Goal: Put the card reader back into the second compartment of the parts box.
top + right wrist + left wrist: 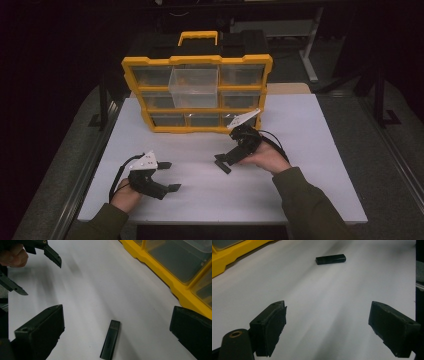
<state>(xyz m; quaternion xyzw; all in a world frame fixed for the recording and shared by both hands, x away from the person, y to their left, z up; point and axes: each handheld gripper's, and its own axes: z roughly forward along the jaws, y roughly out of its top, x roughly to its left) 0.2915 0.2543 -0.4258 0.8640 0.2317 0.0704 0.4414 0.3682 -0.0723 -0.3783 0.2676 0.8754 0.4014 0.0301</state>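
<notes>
A small black flat stick (110,342) lies on the white table (305,165), between the spread jaws of my right gripper (117,315), which is open and hangs just above it without touching. In the high view my right gripper (221,163) points left near the table's middle. My left gripper (171,176) is open and empty at the front left, aimed toward the right. Its own view has the stick (330,259) lying farther ahead, past the left gripper (328,315). The left gripper (38,276) also appears at the top left of the right gripper view.
A yellow parts organizer (150,61) with clear drawers stands at the back of the table; its top middle drawer (194,86) is pulled out. Its yellow frame (160,272) runs close along my right gripper's right side. White tabletop stretches to the right and the front.
</notes>
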